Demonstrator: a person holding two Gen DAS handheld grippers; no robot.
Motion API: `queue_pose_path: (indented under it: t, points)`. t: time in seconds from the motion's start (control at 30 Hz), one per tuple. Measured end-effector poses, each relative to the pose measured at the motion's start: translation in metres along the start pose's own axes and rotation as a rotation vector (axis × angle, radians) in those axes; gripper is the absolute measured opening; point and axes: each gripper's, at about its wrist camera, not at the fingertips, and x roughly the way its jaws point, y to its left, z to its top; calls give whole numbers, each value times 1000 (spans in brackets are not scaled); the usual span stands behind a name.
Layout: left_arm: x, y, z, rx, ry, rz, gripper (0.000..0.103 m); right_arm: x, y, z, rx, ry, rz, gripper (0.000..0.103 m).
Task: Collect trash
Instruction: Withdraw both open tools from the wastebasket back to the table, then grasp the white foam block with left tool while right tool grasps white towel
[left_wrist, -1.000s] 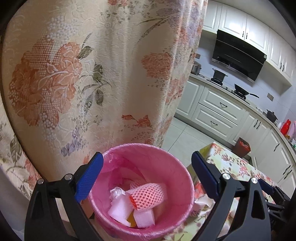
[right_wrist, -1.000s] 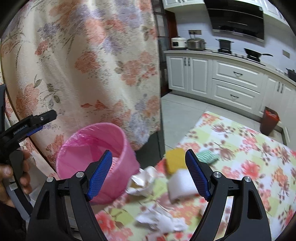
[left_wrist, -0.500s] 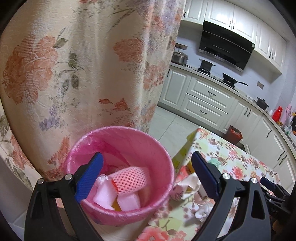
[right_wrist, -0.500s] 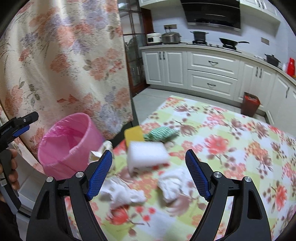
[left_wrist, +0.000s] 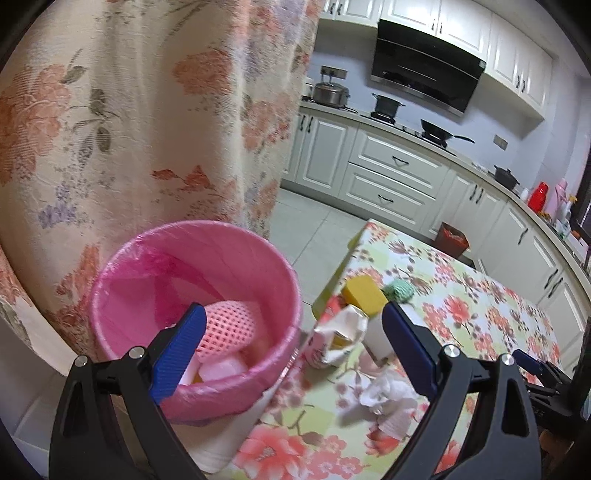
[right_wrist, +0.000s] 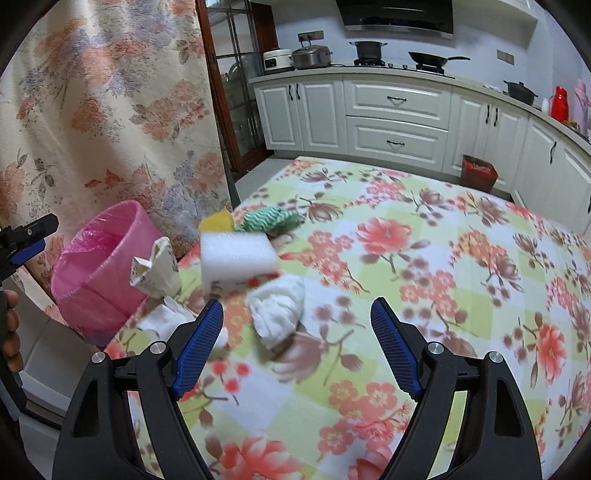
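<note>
A pink-lined trash bin stands beside the floral table's left edge, holding a pink foam net and white pieces. On the table lie a crumpled white tissue, a white foam block, an opened paper carton, a yellow sponge and a green cloth. My left gripper is open and empty, over the bin's near rim. My right gripper is open and empty, just in front of the tissue.
A floral curtain hangs behind the bin. White kitchen cabinets and a stove run along the back wall. A small brown bin stands on the floor beyond the table.
Both grippers swung right, away from the bin and toward the table. The tissue and foam block came to the middle of the right wrist view. Both stayed open.
</note>
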Motion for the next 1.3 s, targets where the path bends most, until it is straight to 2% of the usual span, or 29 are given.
queue_pose_path:
  t: [0.6,1.3]
  points:
    - [20,-47,-29,77,89,-70,92,12,-13,-11,8,39,10,80]
    - [45,-52,-34,89,140,-82,92,55,10,2,-48,83,29,80]
